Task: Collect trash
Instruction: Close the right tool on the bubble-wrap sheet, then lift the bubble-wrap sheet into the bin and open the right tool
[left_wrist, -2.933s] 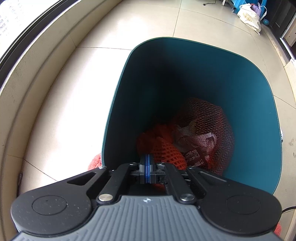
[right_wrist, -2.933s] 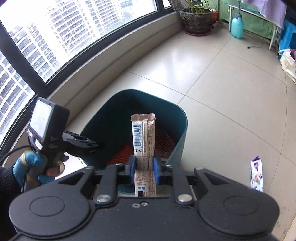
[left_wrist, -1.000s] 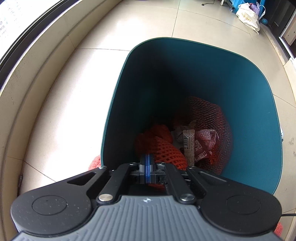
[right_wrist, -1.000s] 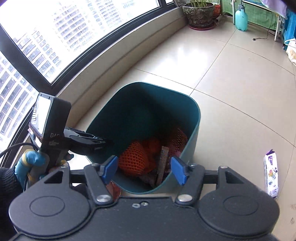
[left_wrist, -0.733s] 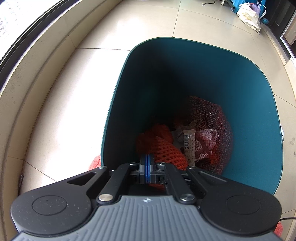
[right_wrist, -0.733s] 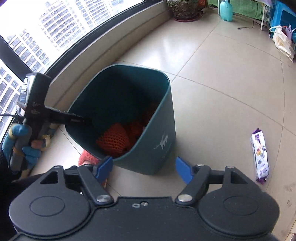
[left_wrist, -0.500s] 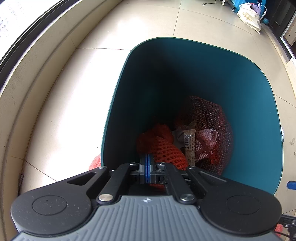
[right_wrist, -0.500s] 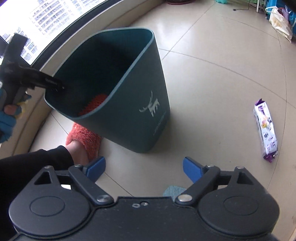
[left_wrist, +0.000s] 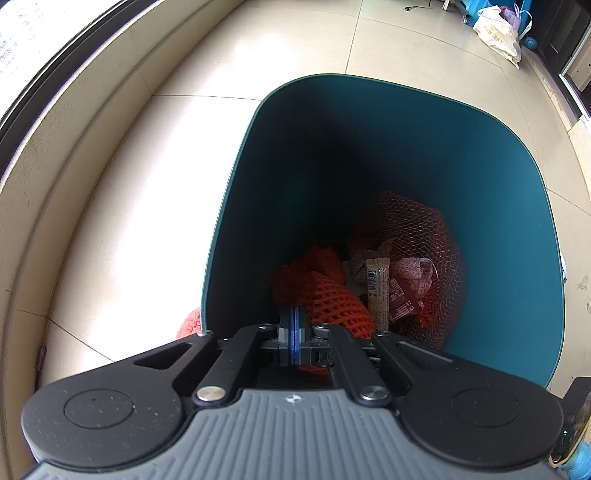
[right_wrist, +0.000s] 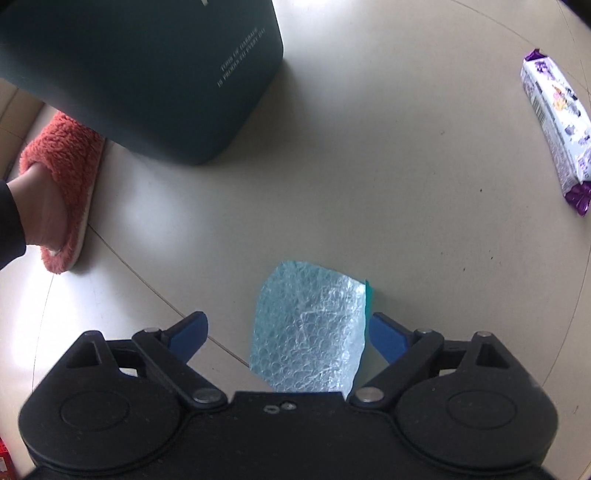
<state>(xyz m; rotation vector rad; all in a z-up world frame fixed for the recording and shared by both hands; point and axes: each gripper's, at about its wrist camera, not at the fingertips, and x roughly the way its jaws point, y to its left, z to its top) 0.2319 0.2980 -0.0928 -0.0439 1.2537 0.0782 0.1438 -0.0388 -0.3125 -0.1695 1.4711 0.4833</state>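
left wrist view: set at the near rim of the teal bin (left_wrist: 517, 229), looking down into its inside from close above. right wrist view: faces steeply down at the floor (right_wrist: 369, 184) from near; both views share the bin and an orange slipper (right_wrist: 66, 162).

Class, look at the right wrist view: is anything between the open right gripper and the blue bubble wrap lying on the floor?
Nothing visible blocks it. The bubble wrap lies flat on bare floor tile, framed between the open fingers of the right gripper. The teal bin, the slipper and the purple wrapper all lie clear of that path.
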